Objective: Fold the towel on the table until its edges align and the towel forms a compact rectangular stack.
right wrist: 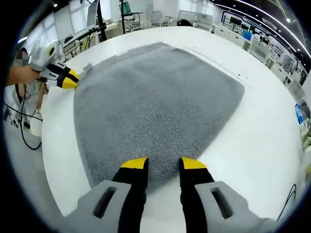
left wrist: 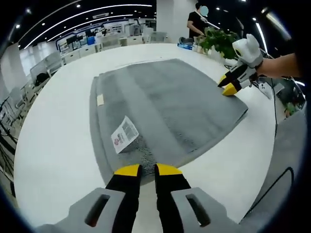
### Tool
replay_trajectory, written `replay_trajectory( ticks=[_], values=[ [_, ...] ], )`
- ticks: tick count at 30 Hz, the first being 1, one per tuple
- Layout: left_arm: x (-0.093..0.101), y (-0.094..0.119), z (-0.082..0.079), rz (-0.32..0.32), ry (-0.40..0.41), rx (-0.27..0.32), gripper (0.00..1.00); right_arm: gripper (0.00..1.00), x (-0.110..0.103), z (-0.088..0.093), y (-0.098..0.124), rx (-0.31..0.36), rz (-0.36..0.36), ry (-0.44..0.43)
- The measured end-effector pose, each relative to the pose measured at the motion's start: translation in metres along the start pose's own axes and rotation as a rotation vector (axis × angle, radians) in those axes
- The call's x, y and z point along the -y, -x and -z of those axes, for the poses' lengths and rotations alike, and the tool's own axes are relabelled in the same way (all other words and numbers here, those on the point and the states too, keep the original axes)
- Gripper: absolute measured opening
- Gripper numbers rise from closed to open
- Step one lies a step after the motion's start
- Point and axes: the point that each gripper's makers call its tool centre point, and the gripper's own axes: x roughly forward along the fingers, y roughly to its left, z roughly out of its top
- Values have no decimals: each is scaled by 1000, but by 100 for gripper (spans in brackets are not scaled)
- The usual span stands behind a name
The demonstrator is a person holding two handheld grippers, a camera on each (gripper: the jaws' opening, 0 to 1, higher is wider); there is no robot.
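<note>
Open office: ceiling light strips [left wrist: 73, 19], desk rows [left wrist: 87, 46] (some with chairs), a potted plant [left wrist: 221, 41].

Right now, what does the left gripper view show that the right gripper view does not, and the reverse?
Left gripper view: a white barcode label on the towel's near corner, a potted plant and a standing person beyond the table. Right gripper view: cables hanging off the table edge. Both: the grey towel on the white table, with a hand-held gripper at each of two corners.

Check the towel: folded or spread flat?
Folded at least once: the towel lies on the table in two offset layers along its tagged edge.
</note>
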Motion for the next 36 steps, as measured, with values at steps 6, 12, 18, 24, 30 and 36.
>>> replay_trajectory(
  ticks=[6,12,18,24,30,36],
  values=[
    [16,2,1,15,-4,10,12,25,7,15,7,-2,-5,-10],
    [30,1,1,32,-9,8,12,25,4,26,16,-6,3,-4],
    [46,4,5,60,-5,4,12,25,7,37,22,-19,5,1],
    [58,6,7,68,-1,-1,12,25,8,49,29,-26,7,-4],
    [64,8,9,63,25,-1,12,28,1,56,40,9,23,-40],
    [62,9,3,25,11,8,12,32,-8,59,48,64,-23,-27]
  ],
)
